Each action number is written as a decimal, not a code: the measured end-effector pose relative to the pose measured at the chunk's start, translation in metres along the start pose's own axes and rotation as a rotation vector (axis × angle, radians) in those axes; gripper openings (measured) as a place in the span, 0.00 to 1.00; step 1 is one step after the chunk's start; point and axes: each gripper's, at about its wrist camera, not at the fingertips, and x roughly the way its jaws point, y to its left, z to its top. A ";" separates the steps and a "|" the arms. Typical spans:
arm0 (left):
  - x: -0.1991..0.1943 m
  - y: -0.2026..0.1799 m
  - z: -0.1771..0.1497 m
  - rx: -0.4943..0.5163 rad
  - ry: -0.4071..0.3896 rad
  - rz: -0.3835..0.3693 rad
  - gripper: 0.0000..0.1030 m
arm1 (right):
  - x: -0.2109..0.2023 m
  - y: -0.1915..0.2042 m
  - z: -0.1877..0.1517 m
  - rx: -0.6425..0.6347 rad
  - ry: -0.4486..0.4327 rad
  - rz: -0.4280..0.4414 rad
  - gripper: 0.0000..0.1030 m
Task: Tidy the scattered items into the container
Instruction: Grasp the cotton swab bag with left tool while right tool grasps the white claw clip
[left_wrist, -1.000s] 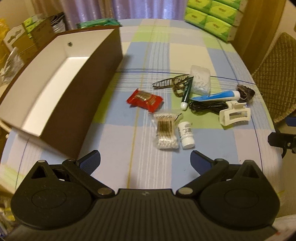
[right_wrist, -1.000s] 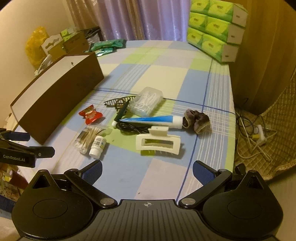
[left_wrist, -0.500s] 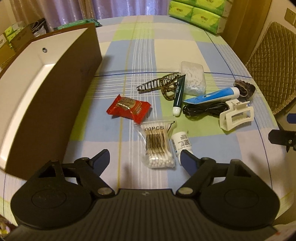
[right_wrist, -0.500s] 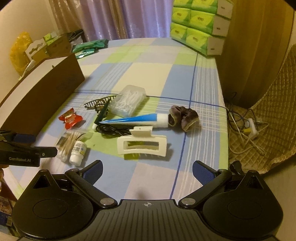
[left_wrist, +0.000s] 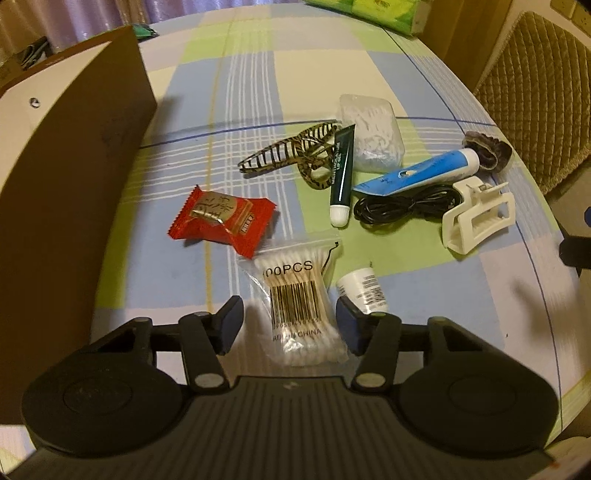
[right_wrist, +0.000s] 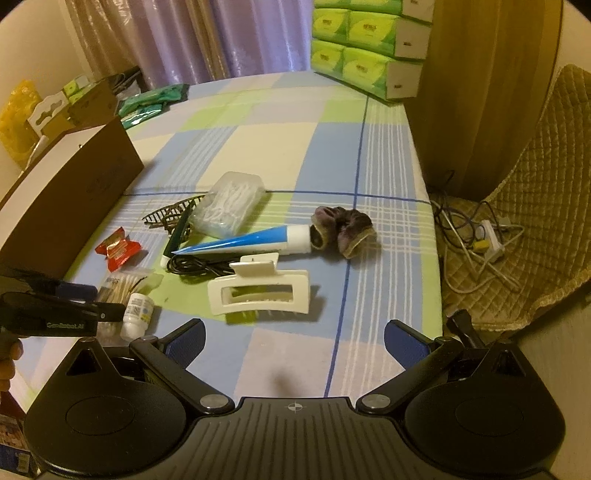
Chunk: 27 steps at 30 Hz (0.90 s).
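Left gripper (left_wrist: 290, 325) lowered over the clear plastic bag of cotton swabs (left_wrist: 299, 301), jaws open about as wide as the bag, one blue pad on each side, not yet pressing it; contact with the bag edges impossible to judge. Small white pill bottle (left_wrist: 364, 291) just beside the right pad, partly covered by it. Right gripper (right_wrist: 293, 341) held above the checked tablecloth (right_wrist: 280, 147), jaws wide open and empty, the white rectangular hair claw clip (right_wrist: 258, 295) lying just ahead. Brown cardboard box with white inside (left_wrist: 70, 173) standing at the left, cut off by the frame edge, inside mostly hidden. Red candy wrapper (left_wrist: 223, 219) between box and bag. Black cable (left_wrist: 402, 208) partly hidden under the blue-and-white tube (left_wrist: 421, 173).
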 end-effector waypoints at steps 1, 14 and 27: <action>0.002 0.001 0.001 0.003 0.006 -0.006 0.44 | 0.000 0.000 0.000 0.004 0.000 0.000 0.98; 0.005 0.006 -0.006 0.010 0.009 -0.043 0.20 | 0.024 0.013 0.001 -0.007 -0.008 0.042 0.98; -0.002 0.035 -0.015 -0.094 0.008 0.041 0.20 | 0.071 0.027 0.006 -0.030 -0.006 0.016 0.98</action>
